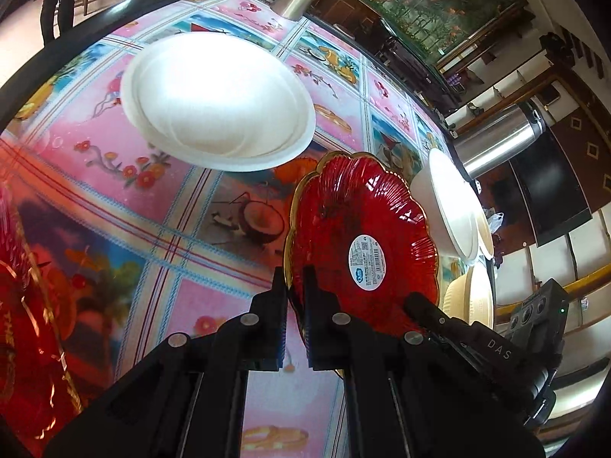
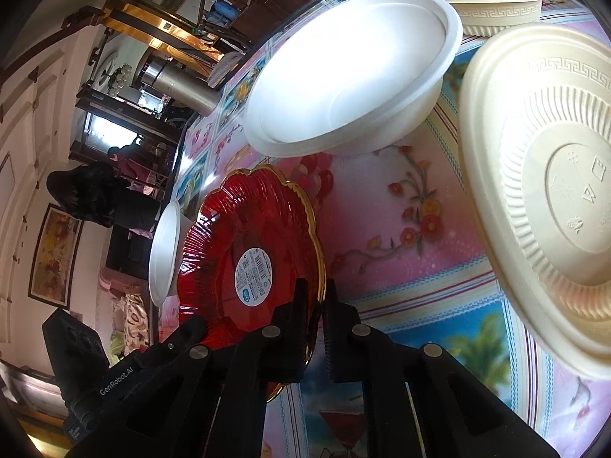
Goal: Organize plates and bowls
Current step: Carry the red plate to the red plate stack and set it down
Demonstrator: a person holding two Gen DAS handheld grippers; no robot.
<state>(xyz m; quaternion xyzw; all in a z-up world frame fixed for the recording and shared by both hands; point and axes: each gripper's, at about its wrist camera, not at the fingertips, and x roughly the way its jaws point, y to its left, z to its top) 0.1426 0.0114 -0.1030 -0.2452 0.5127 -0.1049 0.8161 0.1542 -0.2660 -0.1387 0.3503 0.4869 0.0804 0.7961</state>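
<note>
I have the red plate (image 1: pixel 362 244) at centre frame in both views, clear of the tablecloth (image 1: pixel 160 198). Left gripper (image 1: pixel 296 278) and right gripper (image 2: pixel 320 290) are each clamped on its gilt rim. It looks stiff, glossy, brittle: slippery, so rim holds suit.

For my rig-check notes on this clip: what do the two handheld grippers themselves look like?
Both are matte black. The left gripper and right gripper each have two flat fingers with ribbed pads, on angular arms with round silver pins. White lettering reads "DAS" on one body and "GenRobot.AI" on the other. A black multi-lens camera block sits on each. No sleeves or cables show.
</note>
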